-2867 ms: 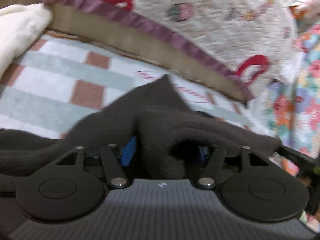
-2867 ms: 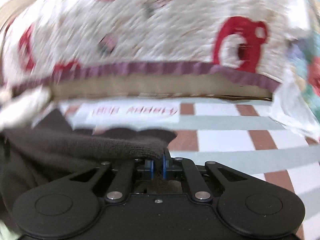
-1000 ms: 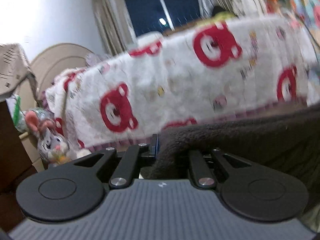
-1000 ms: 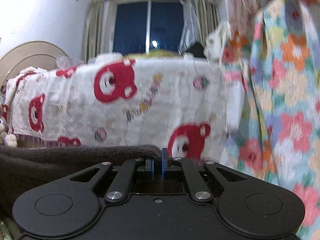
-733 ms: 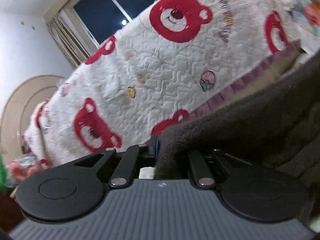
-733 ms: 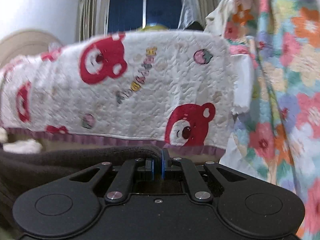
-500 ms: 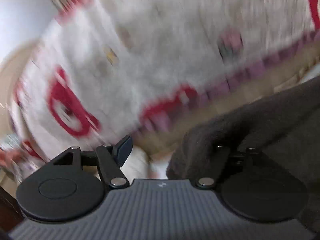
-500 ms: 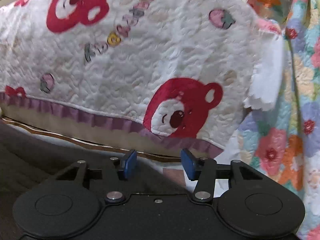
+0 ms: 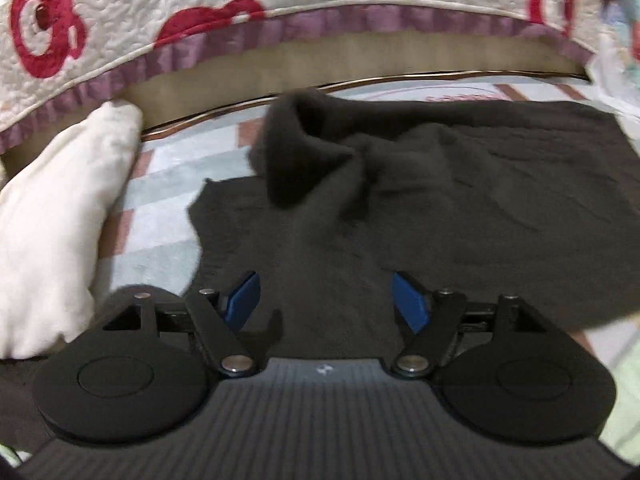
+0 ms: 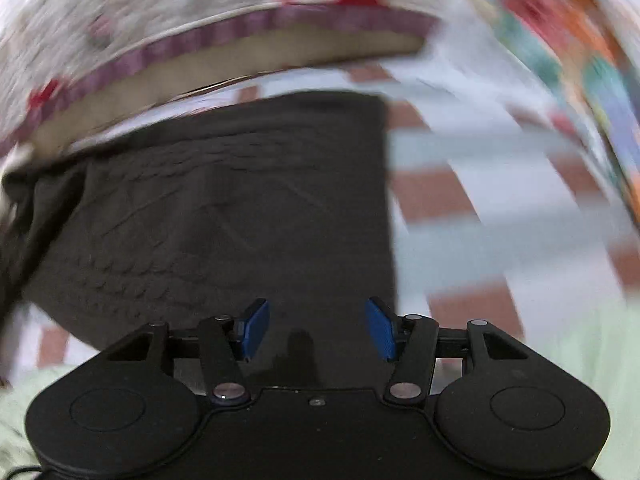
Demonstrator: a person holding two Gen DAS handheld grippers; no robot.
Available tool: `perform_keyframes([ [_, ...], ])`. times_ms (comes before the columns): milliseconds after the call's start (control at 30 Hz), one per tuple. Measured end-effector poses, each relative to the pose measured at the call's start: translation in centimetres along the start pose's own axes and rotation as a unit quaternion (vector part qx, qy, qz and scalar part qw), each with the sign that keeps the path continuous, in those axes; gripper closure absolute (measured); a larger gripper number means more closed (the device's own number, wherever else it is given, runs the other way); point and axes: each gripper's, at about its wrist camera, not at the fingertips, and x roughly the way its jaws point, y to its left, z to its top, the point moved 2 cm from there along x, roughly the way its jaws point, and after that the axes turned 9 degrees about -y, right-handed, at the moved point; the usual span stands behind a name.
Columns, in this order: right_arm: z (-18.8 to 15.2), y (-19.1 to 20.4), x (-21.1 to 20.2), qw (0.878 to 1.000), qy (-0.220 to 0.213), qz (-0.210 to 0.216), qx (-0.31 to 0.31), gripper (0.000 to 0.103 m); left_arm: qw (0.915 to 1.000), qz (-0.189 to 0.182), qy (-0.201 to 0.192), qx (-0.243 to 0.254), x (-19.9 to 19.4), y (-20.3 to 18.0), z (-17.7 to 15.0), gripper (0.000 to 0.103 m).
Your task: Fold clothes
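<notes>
Now both claws are opening, nothing pinched: left claw (image 9: 326,300), right claw (image 10: 316,328). Sweater (image 9: 460,200) lies on the checked mat (image 9: 160,232), one fold bunched.

light: even indoor, moderately bright, no glare | shadows: soft under dark garment (image 9: 460,200) | left view: mild blur | right view: heavy motion smear on quilt (image 10: 160,20) | edges: strong fisheye curvature

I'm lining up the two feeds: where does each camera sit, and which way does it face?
Left wrist: on the left gripper, looking down at the dark sweater and a white cushion; its jaws are opening.
Right wrist: on the right gripper, looking down at the sweater's right edge; jaws opening.
Shared: sweater, checked mat, bear quilt.
</notes>
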Motion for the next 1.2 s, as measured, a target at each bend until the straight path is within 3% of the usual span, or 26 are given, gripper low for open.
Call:
perform_keyframes([
  [100,-2.1,-1.7,-1.3,0.992,0.006,0.002,0.123,0.043,0.9995,-0.006,-0.002,0.032,-0.6,-1.5,-0.5,0.023],
  [200,-3.9,-1.7,-1.4,0.976,0.02,0.03,0.214,0.041,0.9988,0.019,0.041,0.02,1.0,-1.4,-1.0,0.016],
  [333,-4.3,-1.0,0.1,0.966,0.034,0.029,0.255,0.036,0.9977,0.011,0.064,-0.016,1.5,-0.5,-1.8,0.016],
  [433,-4.0,-0.5,1.0,0.972,0.0,-0.001,0.234,0.036,0.9981,0.011,0.06,-0.005,1.3,-0.9,-1.8,0.015],
  [467,-4.0,-0.2,1.3,0.976,-0.015,0.002,0.217,0.054,0.9982,0.01,0.059,-0.001,1.3,-1.1,-1.9,0.013],
  [500,-3.7,0.3,1.7,0.982,-0.032,0.015,0.184,0.089,0.9983,0.01,0.057,0.002,1.3,-1.1,-2.0,0.013],
  [567,-2.5,1.8,1.3,0.993,-0.074,0.015,0.096,0.089,0.9984,0.013,0.053,0.011,1.1,-1.1,-2.0,0.013],
  [600,-1.6,2.4,-0.4,0.992,-0.109,0.007,0.065,0.09,0.9987,0.018,0.046,0.011,0.7,-0.8,-1.8,0.013],
  [667,0.5,3.2,-3.8,0.984,-0.176,-0.009,0.008,0.091,0.9995,0.023,0.023,-0.003,-0.3,0.5,-1.1,0.013],
  [733,2.3,3.0,-6.3,0.977,-0.208,-0.037,-0.031,0.091,0.9983,0.034,0.013,-0.045,-1.1,2.4,-0.4,0.013],
  [833,2.2,1.5,-4.2,0.98,-0.163,-0.089,-0.074,0.091,0.9897,0.038,0.013,-0.137,-1.2,5.3,0.0,0.013],
  [900,1.0,0.0,-1.9,0.986,-0.113,-0.111,-0.059,0.091,0.9848,0.012,0.028,-0.171,-0.9,6.1,-0.4,0.013],
  [1033,-1.8,-1.0,1.4,0.989,-0.061,-0.133,-0.014,0.091,0.988,0.002,0.05,-0.146,0.0,5.2,-1.5,0.009],
  [1200,-1.9,-1.0,1.7,0.99,-0.058,-0.13,0.002,0.084,0.9888,-0.018,0.113,-0.096,2.4,2.4,-2.5,0.0],
])
